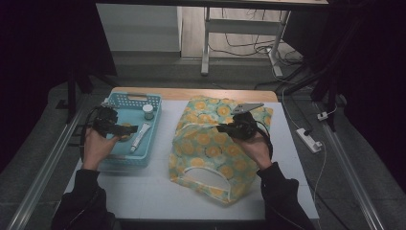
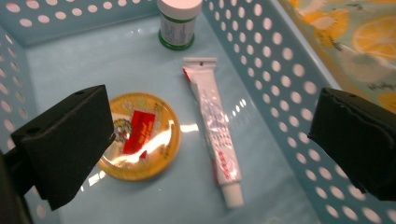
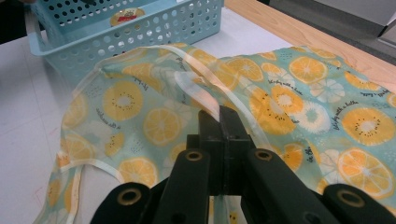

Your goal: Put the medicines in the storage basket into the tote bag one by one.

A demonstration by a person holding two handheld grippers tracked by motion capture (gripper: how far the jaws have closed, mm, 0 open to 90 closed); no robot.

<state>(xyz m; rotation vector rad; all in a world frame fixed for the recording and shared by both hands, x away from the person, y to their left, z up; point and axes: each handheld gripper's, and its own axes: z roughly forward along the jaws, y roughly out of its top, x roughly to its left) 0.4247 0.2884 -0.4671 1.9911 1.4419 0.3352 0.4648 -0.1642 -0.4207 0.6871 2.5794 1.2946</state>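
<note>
between the spread jaws of the left gripper (image 2: 205, 140), inside the blue basket (image 1: 154, 125), lie a white tube (image 2: 215, 130) and, nearer the left jaw, a round yellow tin (image 2: 140, 137); a small green jar (image 2: 176, 23) stands beyond both, well ahead of the fingertips. the right gripper (image 3: 223, 122) has its jaws pressed together on a pale seam of the fruit-print bag (image 3: 299, 102), pinching the cloth just where its edging folds.

likely trouble: the tin sits almost under the left jaw, so closing on the tube as things lie could catch the tin's rim or push it aside. the tube's foil looks slick and may squirt out of a pinch near its cap. on the right, a grip on the seam alone may slip, letting the bag mouth sag shut.

room: the basket wall stands close outside the right-hand jaw of the left gripper, leaving little sideways play; there is more open floor ahead toward the jar. around the right gripper, the cloth lies loose and the table beyond it is bare.
</note>
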